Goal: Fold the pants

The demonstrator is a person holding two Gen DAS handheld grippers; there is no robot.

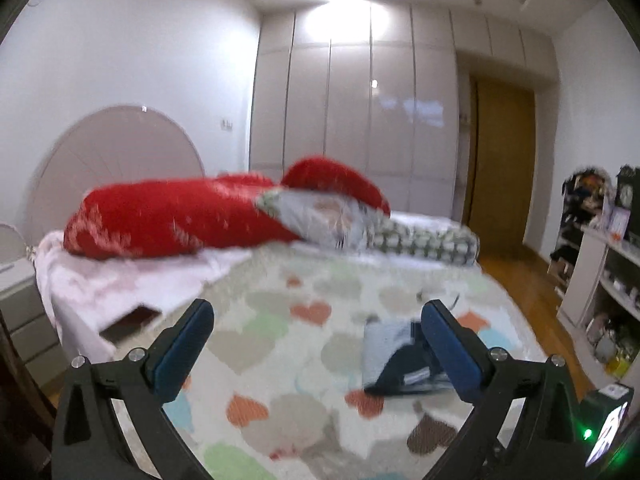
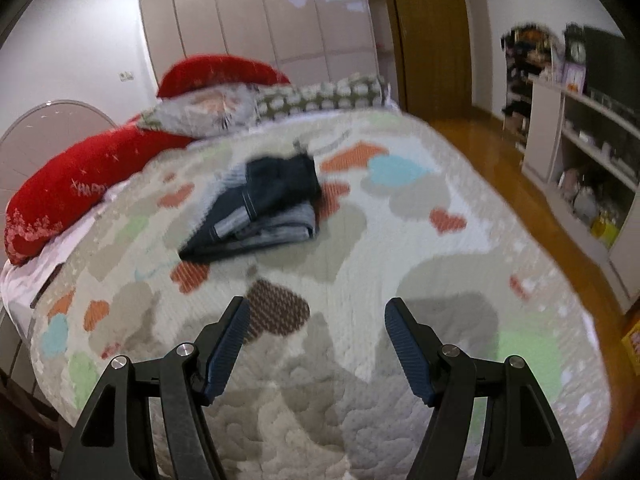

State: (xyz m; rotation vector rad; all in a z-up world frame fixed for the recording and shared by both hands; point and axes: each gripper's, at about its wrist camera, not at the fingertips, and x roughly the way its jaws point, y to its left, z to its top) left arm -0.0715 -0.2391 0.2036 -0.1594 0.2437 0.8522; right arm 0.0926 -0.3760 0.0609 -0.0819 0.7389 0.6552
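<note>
While both of my grippers hang above the bed, the folded pants lie on the heart-patterned quilt, a compact dark-blue bundle with a paler denim layer showing along its lower edge. Going left to right in the left wrist view: a rounded headboard fills the left of the frame, a red pillow stretches across the middle left, a grey patterned pillow leans against it at centre, and a wooden door stands at the right with cluttered shelves beyond it. My left gripper spreads wide across the bottom of that frame, nothing between its blue pads; the pants sit at lower right, partly behind the right-hand finger, and I cannot tell whether they touch. In the right wrist view the pants rest left of centre, well above my right gripper, which is also spread wide and carrying nothing, its fingers over bare quilt. The frames are motion-blurred.
</note>
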